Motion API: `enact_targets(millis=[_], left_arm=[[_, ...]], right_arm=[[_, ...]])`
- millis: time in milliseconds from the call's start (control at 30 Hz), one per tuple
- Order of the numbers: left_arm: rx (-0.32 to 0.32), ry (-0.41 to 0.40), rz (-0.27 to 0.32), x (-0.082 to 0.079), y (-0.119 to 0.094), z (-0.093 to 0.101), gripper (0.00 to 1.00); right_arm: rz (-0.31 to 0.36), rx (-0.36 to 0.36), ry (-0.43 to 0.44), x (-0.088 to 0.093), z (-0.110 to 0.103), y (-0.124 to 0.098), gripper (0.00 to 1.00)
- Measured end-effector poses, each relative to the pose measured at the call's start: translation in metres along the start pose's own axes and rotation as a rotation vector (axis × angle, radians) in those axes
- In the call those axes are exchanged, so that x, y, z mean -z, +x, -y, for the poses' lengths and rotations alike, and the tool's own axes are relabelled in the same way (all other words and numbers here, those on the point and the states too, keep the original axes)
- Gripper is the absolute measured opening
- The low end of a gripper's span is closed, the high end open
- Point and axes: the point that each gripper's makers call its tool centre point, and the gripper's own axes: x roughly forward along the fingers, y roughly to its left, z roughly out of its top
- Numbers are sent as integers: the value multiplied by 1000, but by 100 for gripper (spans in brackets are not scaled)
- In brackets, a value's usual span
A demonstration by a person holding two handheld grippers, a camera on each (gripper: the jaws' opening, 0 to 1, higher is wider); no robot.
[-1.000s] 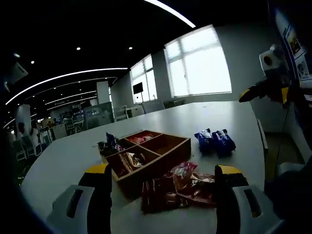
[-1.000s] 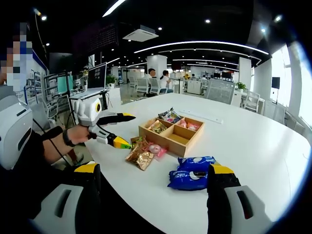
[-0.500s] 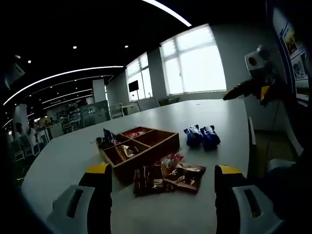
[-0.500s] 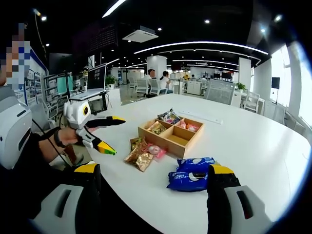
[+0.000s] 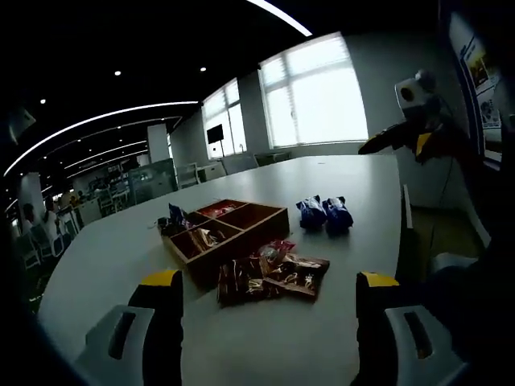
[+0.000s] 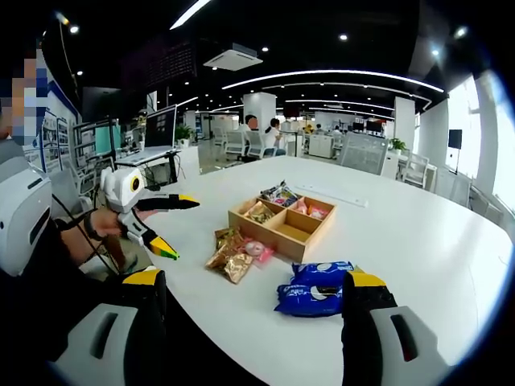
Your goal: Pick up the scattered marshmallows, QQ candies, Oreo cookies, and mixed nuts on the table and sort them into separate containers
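We hold both tools back from the near edge of the white tabletop (image 6: 418, 233), nothing yet lifted. The right gripper (image 6: 249, 299) stands with its jaws wide apart and empty, and the left gripper (image 5: 265, 299) is likewise spread wide and holds nothing.

Nearest our right gripper, close to the near edge, lie the blue Oreo packets (image 6: 312, 295), two of them side by side. Just beyond, toward the middle of the tabletop, a small heap of gold and pink snack packets (image 6: 235, 253) rests beside the wooden tray (image 6: 310, 241), almost touching its near wall. The tray is divided into four compartments; three already hold packets, and the near right one looks bare from the right gripper view. A few more wrappers (image 6: 278, 191) sit at the tray's far corner.

From here the risks look plain to us. The heaped packets overlap, so a wide closing could catch two kinds at once and drop them into one compartment. The glossy wrappers may slide out of the jaws. A low approach could also nudge the light tray across the smooth tabletop.
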Motion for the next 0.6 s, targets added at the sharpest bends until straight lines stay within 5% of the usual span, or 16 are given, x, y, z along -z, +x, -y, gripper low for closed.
enact_targets(millis=[400, 500, 600], left_arm=[[-2, 0, -32, 12, -20, -13, 92], [2, 34, -118, 28, -25, -18, 87], [6, 8, -117, 30, -28, -22, 88]], right_arm=[[-3, -3, 3, 2, 1, 1, 86], [-3, -3, 2, 2, 1, 1, 86], [-6, -4, 0, 2, 0, 2, 85]])
